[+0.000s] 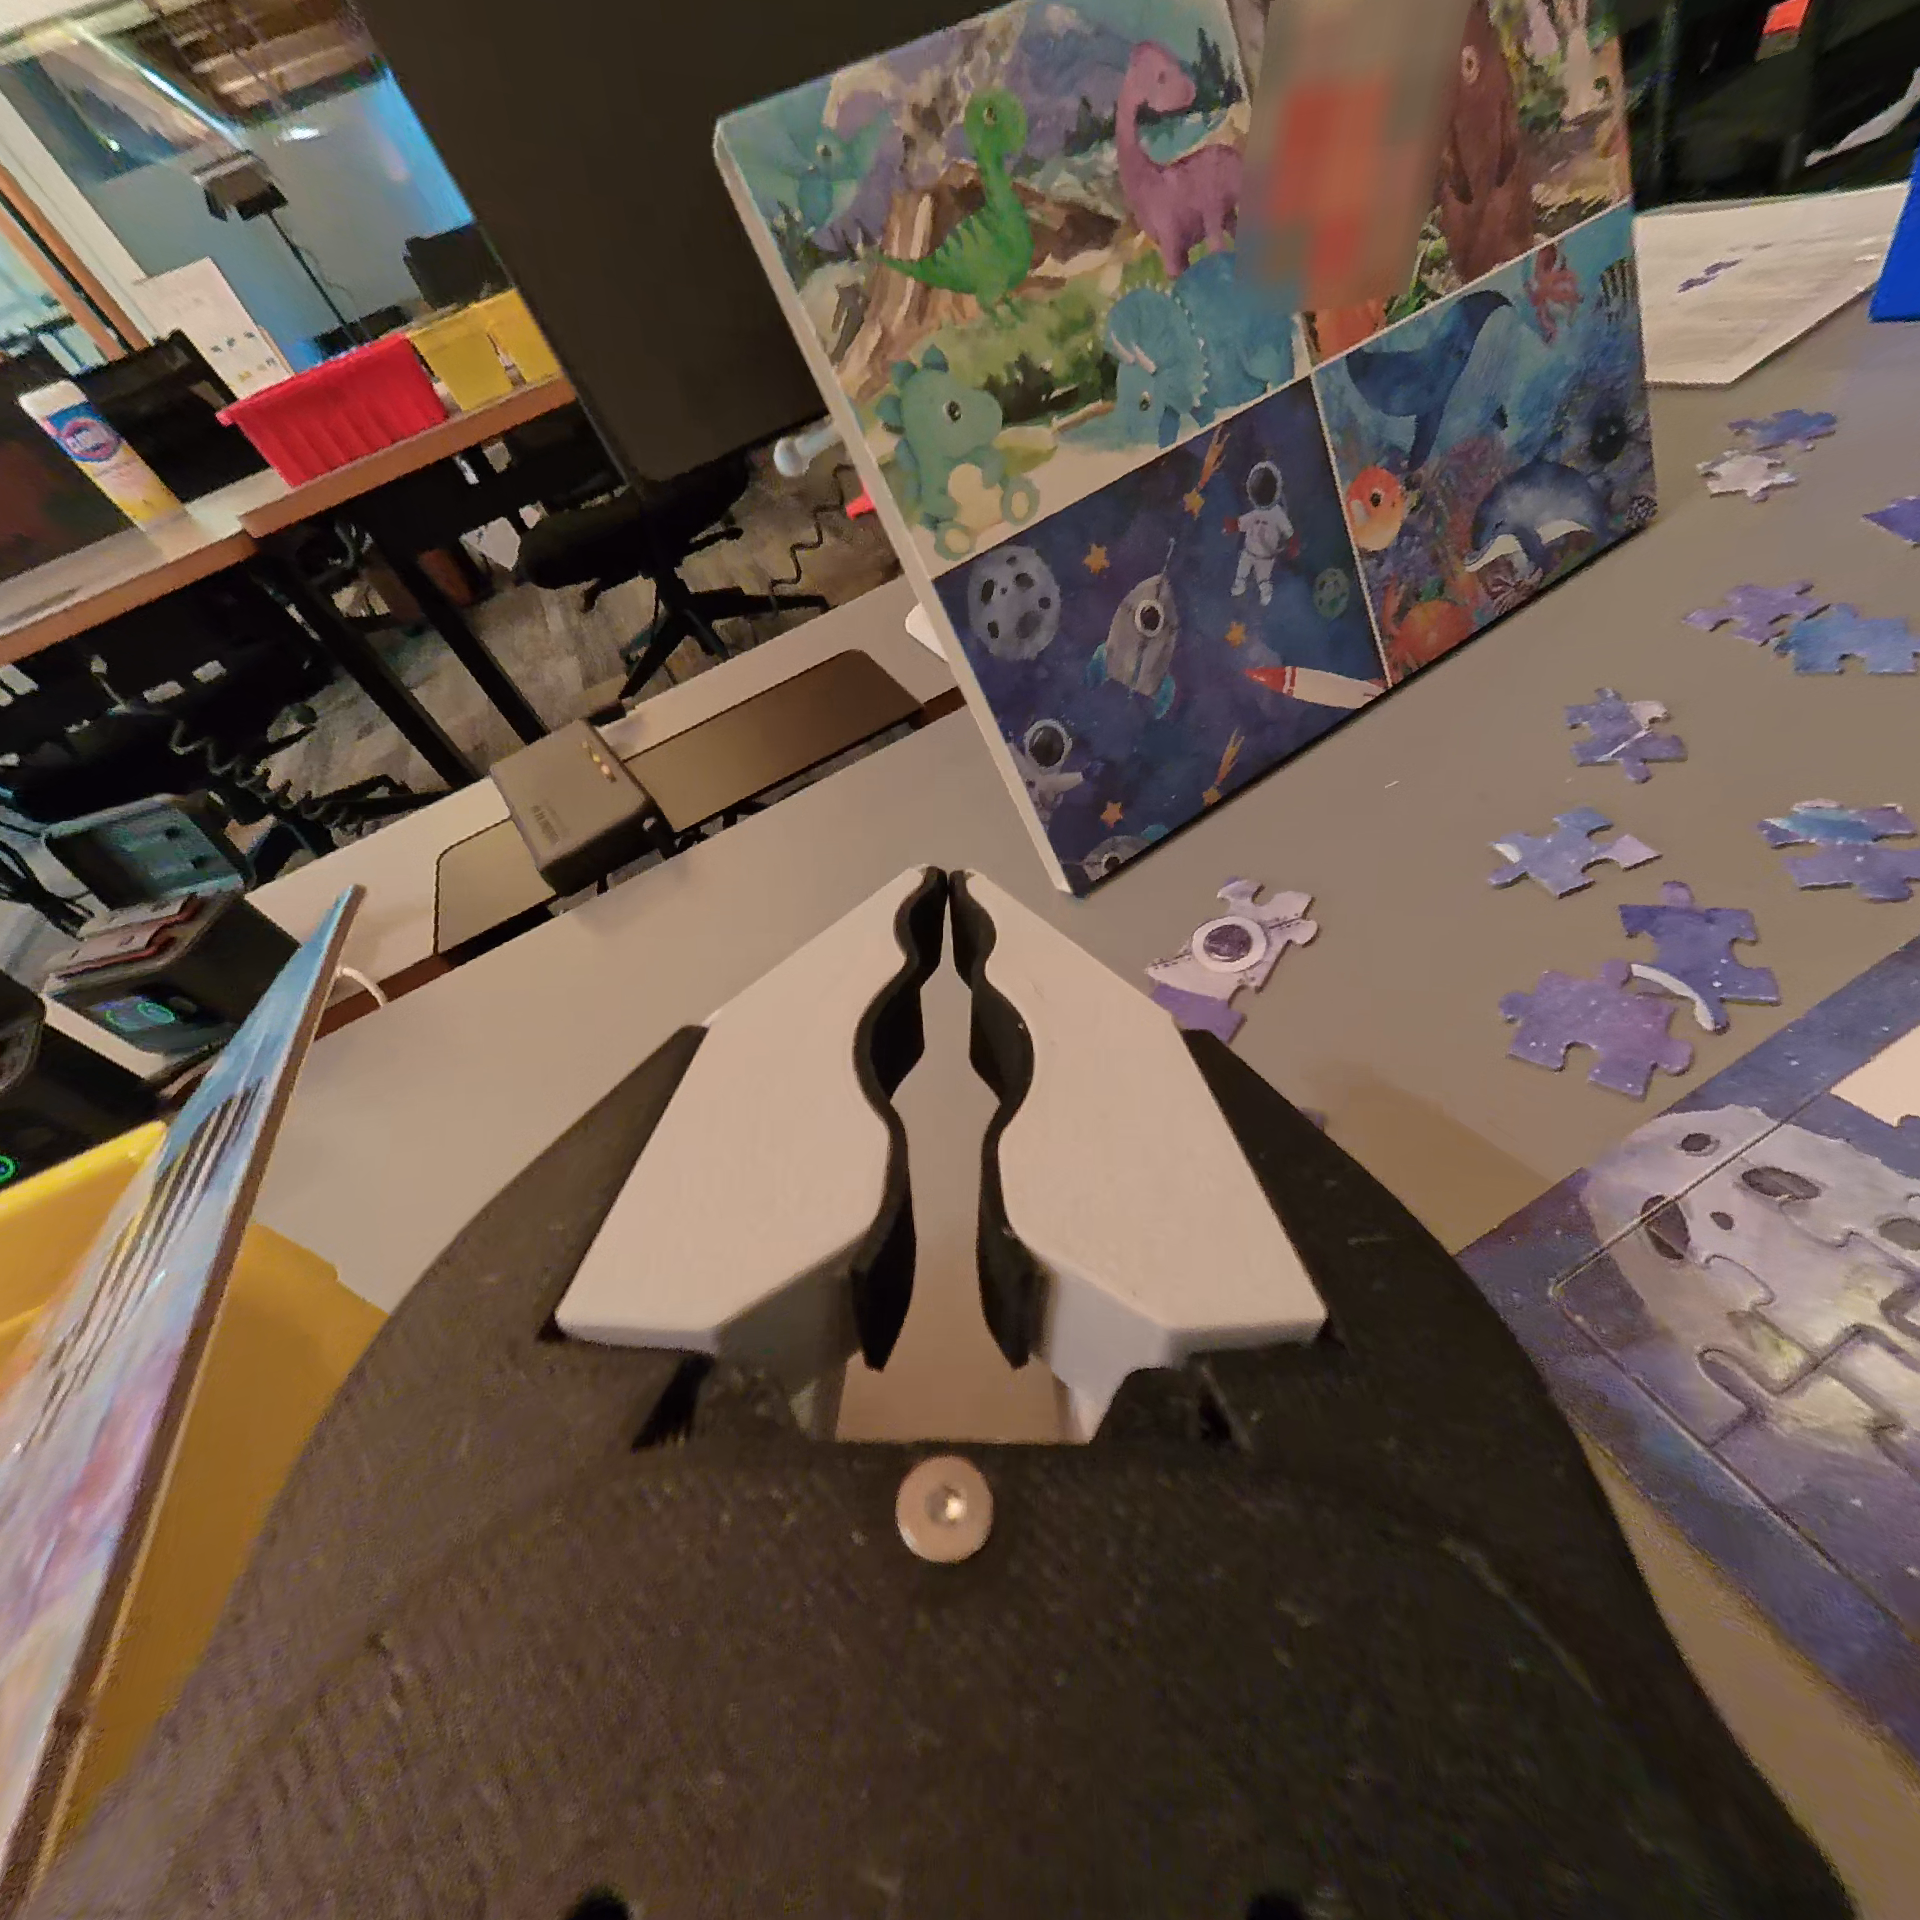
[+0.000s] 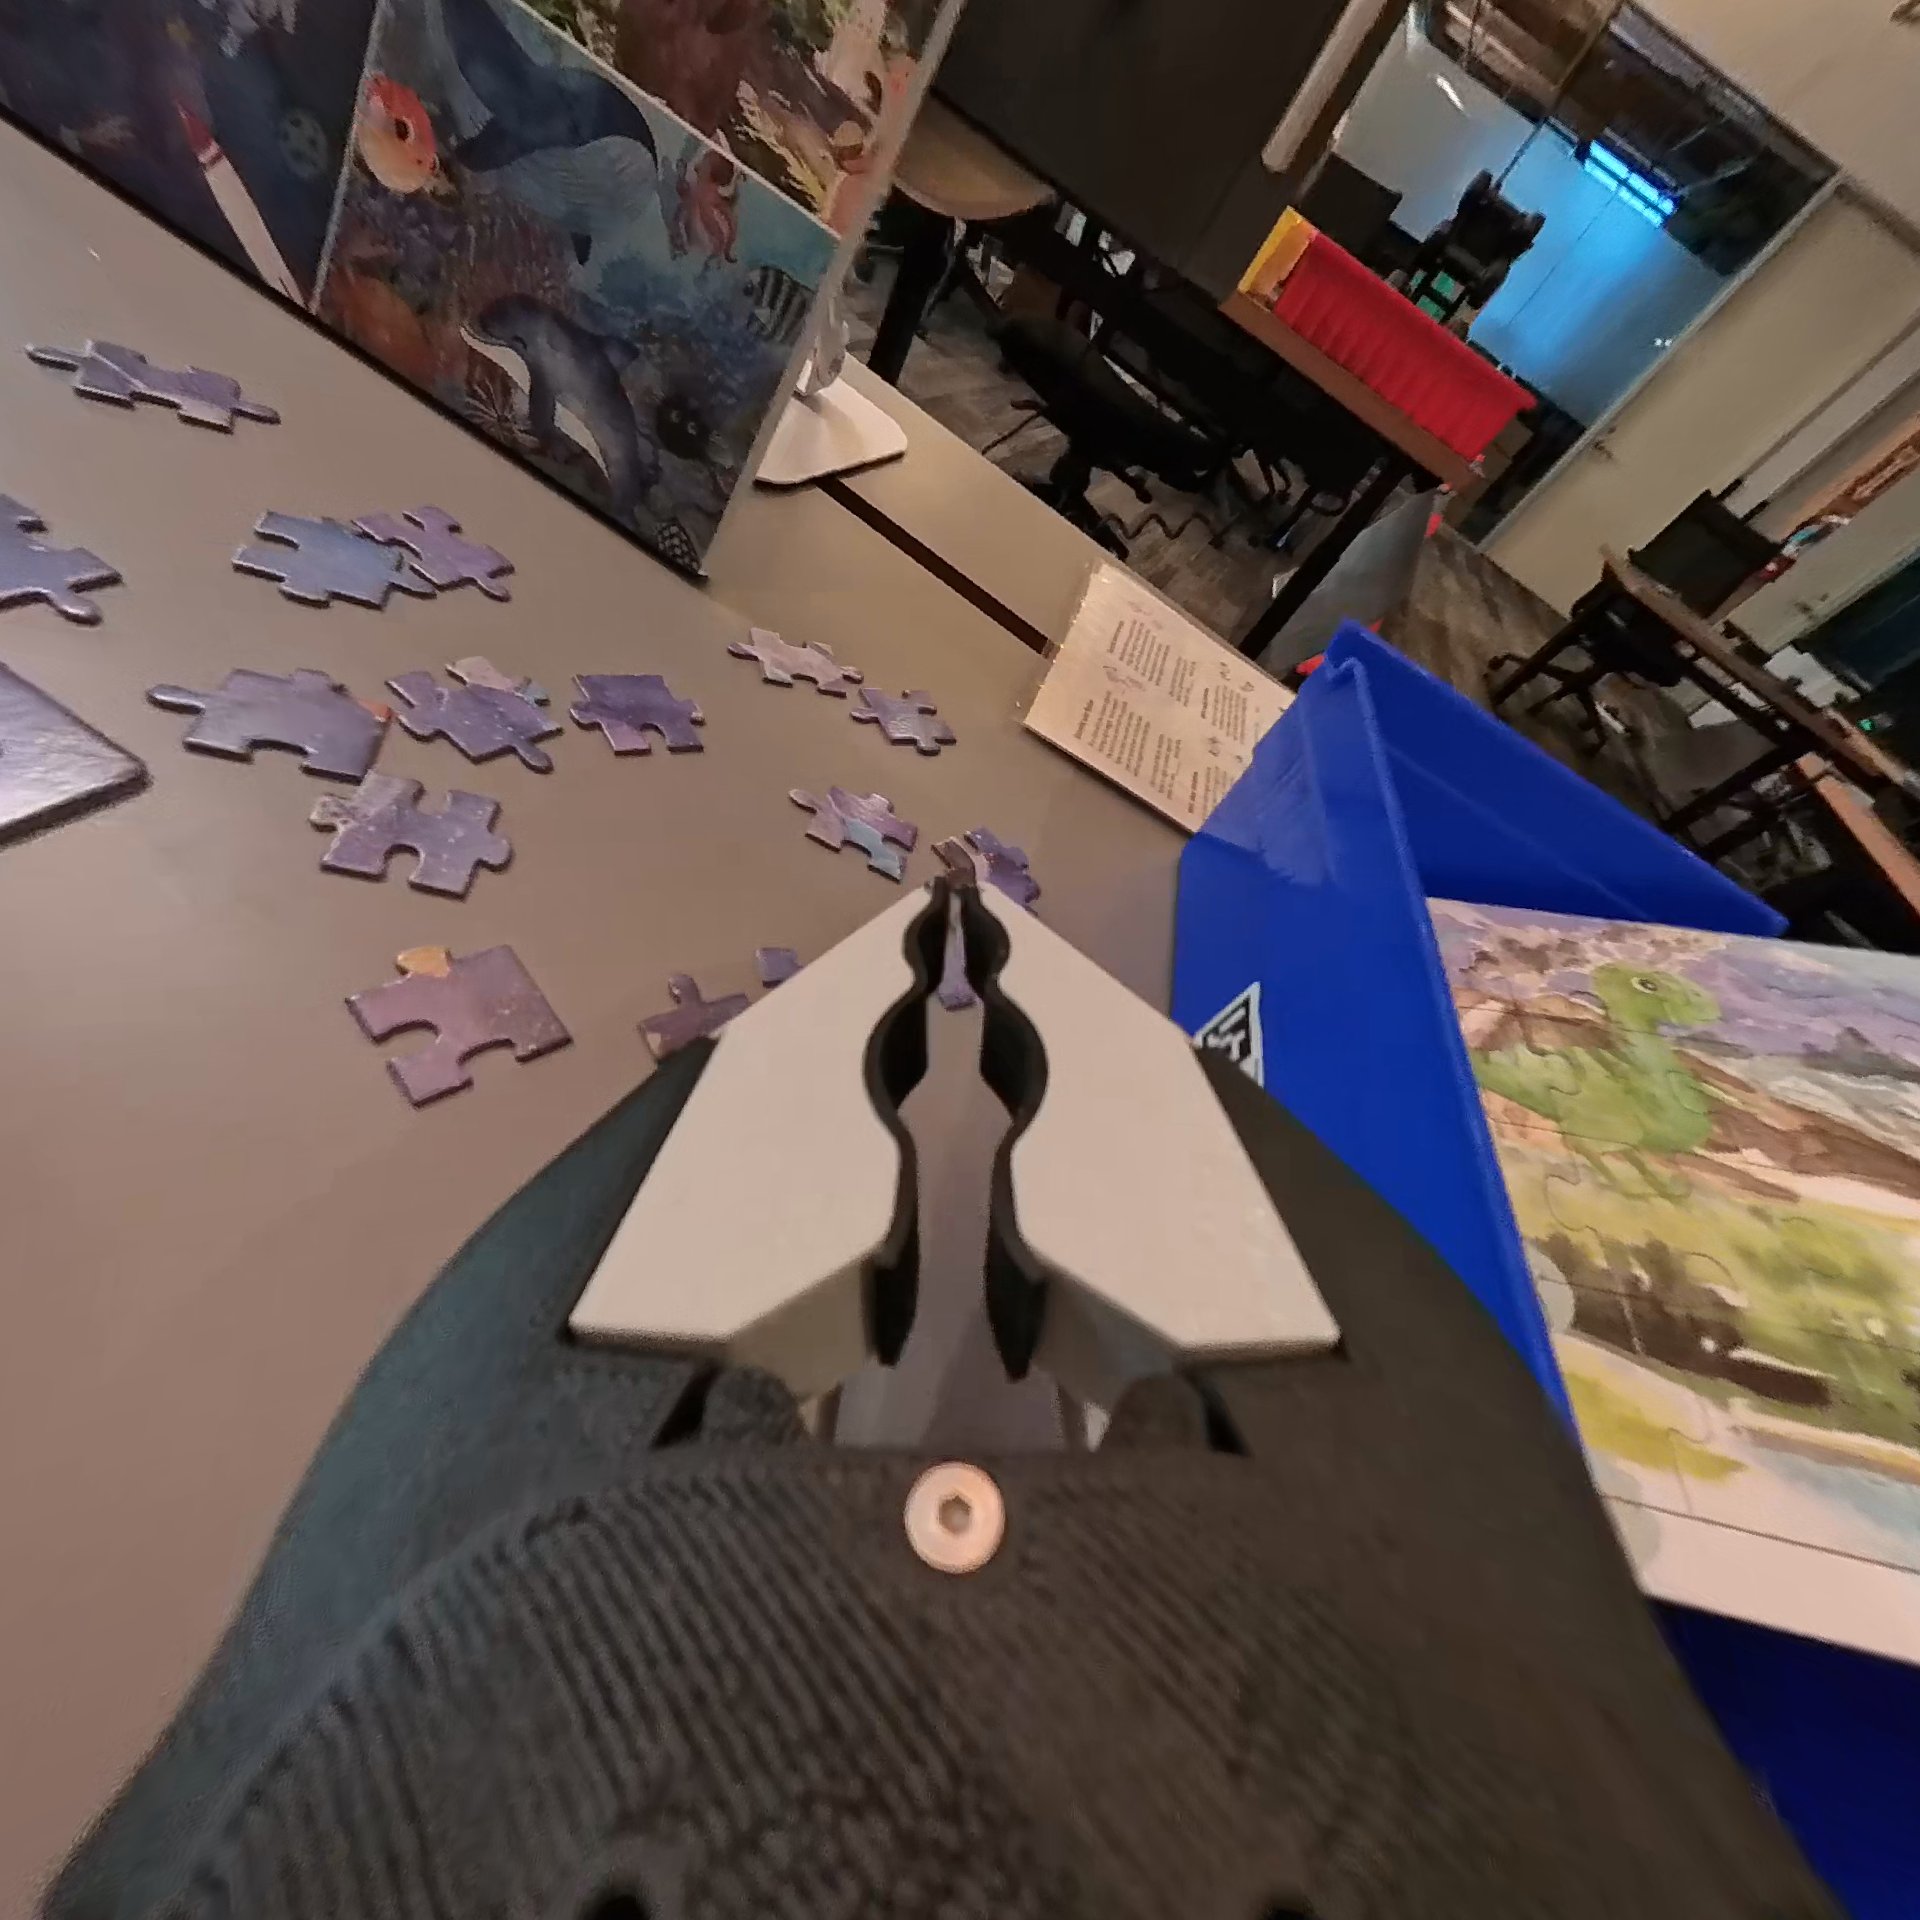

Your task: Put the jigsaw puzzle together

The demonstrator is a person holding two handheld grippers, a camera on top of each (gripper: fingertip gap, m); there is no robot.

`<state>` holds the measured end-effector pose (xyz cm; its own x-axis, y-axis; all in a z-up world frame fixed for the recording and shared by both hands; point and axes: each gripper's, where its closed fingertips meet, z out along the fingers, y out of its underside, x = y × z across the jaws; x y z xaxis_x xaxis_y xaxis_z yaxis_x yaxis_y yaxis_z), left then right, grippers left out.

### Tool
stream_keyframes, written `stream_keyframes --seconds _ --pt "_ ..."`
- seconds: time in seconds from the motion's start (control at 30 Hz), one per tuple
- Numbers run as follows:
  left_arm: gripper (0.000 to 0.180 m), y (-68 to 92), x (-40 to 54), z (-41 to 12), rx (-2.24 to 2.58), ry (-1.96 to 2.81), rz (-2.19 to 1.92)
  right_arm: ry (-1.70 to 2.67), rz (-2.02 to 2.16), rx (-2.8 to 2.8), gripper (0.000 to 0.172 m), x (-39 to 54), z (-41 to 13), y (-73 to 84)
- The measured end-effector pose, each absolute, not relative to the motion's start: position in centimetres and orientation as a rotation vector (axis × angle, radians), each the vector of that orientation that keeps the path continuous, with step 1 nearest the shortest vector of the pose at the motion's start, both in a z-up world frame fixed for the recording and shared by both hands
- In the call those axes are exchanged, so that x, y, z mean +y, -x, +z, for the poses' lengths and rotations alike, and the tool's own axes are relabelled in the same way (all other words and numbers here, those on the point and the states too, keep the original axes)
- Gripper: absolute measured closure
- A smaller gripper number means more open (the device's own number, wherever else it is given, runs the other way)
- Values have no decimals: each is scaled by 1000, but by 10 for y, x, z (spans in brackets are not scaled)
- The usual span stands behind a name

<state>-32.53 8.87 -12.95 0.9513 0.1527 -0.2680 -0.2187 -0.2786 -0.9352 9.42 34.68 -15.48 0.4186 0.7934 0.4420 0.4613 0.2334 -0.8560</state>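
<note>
The left gripper (image 1: pixel 948 878) hovers above the grey tabletop (image 1: pixel 644 997) with its jaws pressed together and nothing between them. Just to the right of its tips and a little lower lies a pale puzzle piece with a round window (image 1: pixel 1236 945), not touching the jaws. Beyond the tips, to the right, a picture board (image 1: pixel 1226 416) stands tilted on a white foot, probably as a model to look at. More purple loose pieces (image 1: pixel 1662 935) are spread flat further right, well apart from these jaws, and a partly joined puzzle panel (image 1: pixel 1714 1299) lies at the near right. To the left of the jaws another board (image 1: pixel 156 1247) leans in a yellow bin (image 1: pixel 260 1351). The right gripper (image 2: pixel 954 888) has its jaws closed on a thin purple puzzle piece (image 2: pixel 956 971), which stands on its edge in the narrow slot between the black pads, with a small part showing above the tips. This upright hold seems natural for such a flat piece, because the pads press on its two faces. To the left of these jaws many pieces (image 2: pixel 436 821) lie flat on the tabletop; close on the right stands a blue bin (image 2: pixel 1351 935) with a dinosaur puzzle board (image 2: pixel 1683 1195) resting in it.
</note>
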Motion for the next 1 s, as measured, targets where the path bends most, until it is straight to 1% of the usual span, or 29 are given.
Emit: stream_keyframes --seconds 0.3,0.57,0.67,1.0 --pt "180 334 85 -137 23 1834 351 1312 417 -1251 161 321 -147 -90" --pt "180 327 88 -136 45 1826 320 1321 413 -1186 162 315 -141 -103" --pt "180 324 90 -139 69 1837 326 1335 427 -1151 164 319 -140 -108" --pt "180 321 89 -144 90 1847 312 1398 474 -1059 163 331 -141 -123"
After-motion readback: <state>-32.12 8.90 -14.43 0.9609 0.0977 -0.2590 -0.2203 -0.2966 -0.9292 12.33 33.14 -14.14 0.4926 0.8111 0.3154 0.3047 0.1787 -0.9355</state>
